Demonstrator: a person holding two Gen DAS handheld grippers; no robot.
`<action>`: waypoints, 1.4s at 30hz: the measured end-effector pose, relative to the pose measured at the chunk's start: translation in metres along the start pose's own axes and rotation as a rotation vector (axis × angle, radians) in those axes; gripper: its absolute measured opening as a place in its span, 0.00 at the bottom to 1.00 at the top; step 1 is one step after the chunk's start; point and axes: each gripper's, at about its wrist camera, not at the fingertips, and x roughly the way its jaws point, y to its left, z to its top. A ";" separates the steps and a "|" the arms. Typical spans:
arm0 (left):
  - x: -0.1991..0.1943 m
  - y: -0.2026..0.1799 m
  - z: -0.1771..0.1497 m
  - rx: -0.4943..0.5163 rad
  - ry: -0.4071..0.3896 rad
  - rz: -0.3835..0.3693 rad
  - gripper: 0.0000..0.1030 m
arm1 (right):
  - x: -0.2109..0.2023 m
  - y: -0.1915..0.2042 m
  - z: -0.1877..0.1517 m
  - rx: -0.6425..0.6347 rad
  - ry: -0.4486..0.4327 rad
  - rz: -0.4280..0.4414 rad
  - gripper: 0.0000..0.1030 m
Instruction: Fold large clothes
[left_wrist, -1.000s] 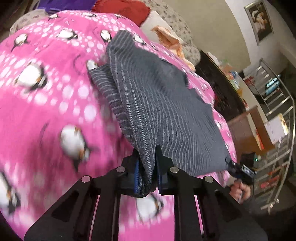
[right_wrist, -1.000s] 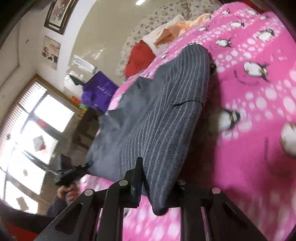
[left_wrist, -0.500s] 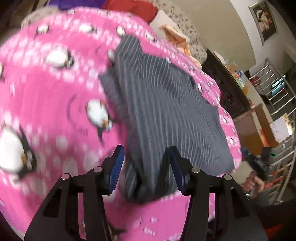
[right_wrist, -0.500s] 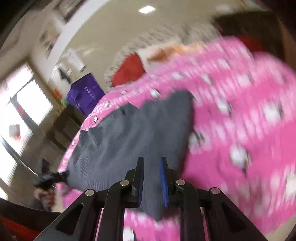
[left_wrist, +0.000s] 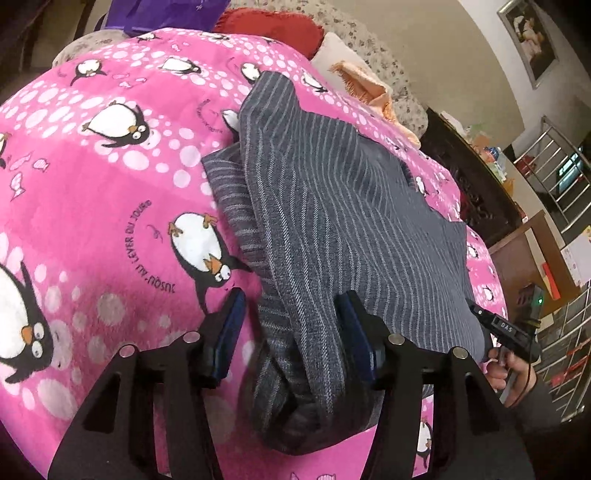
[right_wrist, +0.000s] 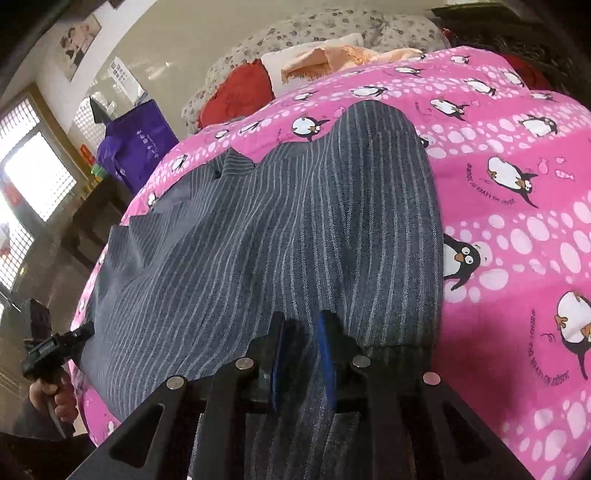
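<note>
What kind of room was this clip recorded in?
Most likely a home bedroom: the striped grey garment lies on a bed under a pink penguin blanket, with pillows at its head and a framed photo on the wall.
</note>
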 end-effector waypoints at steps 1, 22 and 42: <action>0.000 0.000 -0.001 0.000 -0.006 -0.003 0.55 | 0.000 0.003 0.001 -0.013 0.007 -0.007 0.23; -0.026 -0.010 0.014 -0.010 -0.183 0.118 0.69 | 0.000 0.019 0.004 -0.074 0.049 -0.062 0.28; 0.098 -0.041 0.112 0.024 -0.127 0.277 0.71 | 0.073 0.013 0.094 -0.033 -0.078 -0.236 0.35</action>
